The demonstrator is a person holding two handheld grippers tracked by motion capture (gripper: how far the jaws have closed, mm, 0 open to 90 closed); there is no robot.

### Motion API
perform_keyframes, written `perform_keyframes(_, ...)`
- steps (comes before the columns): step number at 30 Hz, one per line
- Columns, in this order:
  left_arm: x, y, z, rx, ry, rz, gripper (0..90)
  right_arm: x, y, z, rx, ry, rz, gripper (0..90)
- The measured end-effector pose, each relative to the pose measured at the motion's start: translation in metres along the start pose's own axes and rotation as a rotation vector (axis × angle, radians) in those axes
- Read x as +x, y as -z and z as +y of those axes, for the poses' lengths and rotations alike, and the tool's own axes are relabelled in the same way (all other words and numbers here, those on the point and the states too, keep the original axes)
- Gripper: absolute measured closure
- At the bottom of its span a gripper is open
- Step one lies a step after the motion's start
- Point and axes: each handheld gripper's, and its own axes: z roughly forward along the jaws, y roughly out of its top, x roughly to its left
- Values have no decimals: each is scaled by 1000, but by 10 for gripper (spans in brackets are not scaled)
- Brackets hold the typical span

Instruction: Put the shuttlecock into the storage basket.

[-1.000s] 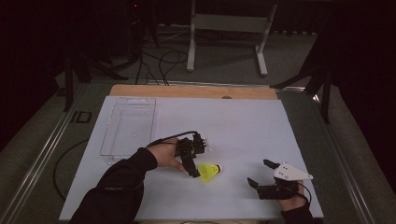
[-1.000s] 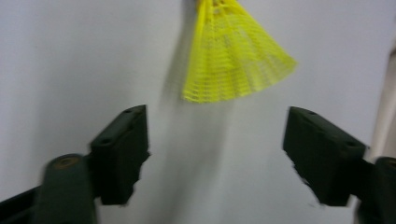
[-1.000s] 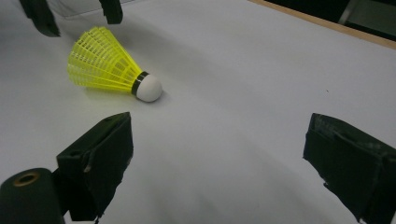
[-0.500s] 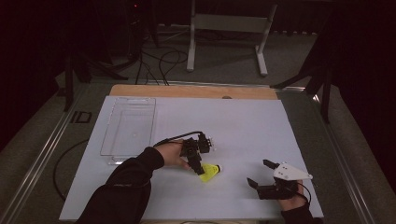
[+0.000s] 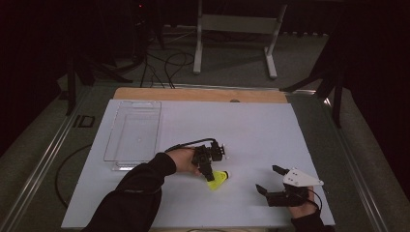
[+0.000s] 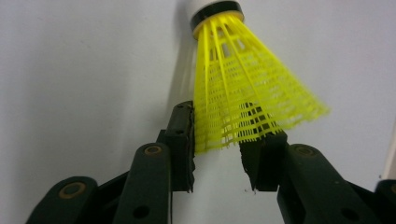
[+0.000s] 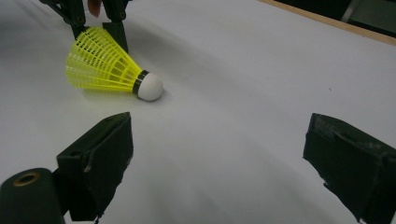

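A yellow shuttlecock [image 5: 218,180] with a white cork tip lies on its side on the white table sheet [image 5: 251,130]. My left gripper [image 5: 209,176] reaches down onto its wide skirt end. In the left gripper view its jaws [image 6: 222,126] have just been closing and straddle the rim of the shuttlecock [image 6: 243,93]; the left pad [image 6: 183,135] touches the mesh, the skirt looks unsquashed, and a gap remains. My right gripper [image 5: 267,178] rests open at the near right. In the right gripper view its jaws [image 7: 219,126] face the shuttlecock [image 7: 107,65] and the left gripper [image 7: 95,21] from a short way off.
A clear plastic tray [image 5: 133,104] stands on the left of the sheet. A wooden strip [image 5: 198,94] runs along the table's far edge. A metal stand [image 5: 237,24] and cables lie on the floor beyond. A cable trails from the left gripper.
My left hand has moved a little right and down onto the shuttlecock's skirt, and its jaws have narrowed around it. The right gripper has stayed where it was.
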Motion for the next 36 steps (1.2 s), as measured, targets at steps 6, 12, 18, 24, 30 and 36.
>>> perform_keyframes(6,-2,-4,2,21,-25,3,811,0,0,0,-2,0,3,86)
perform_keyframes(12,-7,-3,5,37,-67,-1,898,0,-1,0,0,-1,3,86)
perform_keyframes(18,-13,3,7,54,-80,29,900,0,0,0,1,2,0,85)
perform_keyframes(24,-16,14,8,41,-80,35,900,0,0,0,3,0,-1,85)
perform_keyframes(30,-20,26,8,29,-76,23,900,0,-1,0,2,-1,-1,85)
perform_keyframes(36,-22,34,6,38,-56,46,900,0,-1,0,3,-2,-2,85)
